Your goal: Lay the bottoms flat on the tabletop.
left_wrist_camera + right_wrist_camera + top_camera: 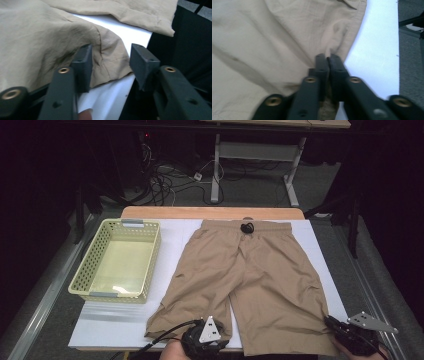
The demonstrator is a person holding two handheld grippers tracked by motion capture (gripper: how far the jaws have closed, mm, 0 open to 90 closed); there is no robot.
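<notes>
Tan shorts (250, 270) lie flat on the white mat (175, 235), waistband at the far side and a black drawstring knot (247, 227) at its middle. My left gripper (206, 336) is at the near hem of the left leg. In the left gripper view its jaws (111, 58) stand apart around the hem corner of the shorts (37, 37), one pad resting on the cloth, the other off it. My right gripper (332, 324) is at the outer near edge of the right leg. Its jaws (327, 60) are pinched together on a fold of the shorts (274, 37).
A pale yellow-green mesh basket (154, 255) stands on the mat's left side. The wooden table edge (210, 212) runs behind the waistband. Cables and desk legs (215, 175) lie on the floor beyond. The mat's right edge drops to grey floor (409, 62).
</notes>
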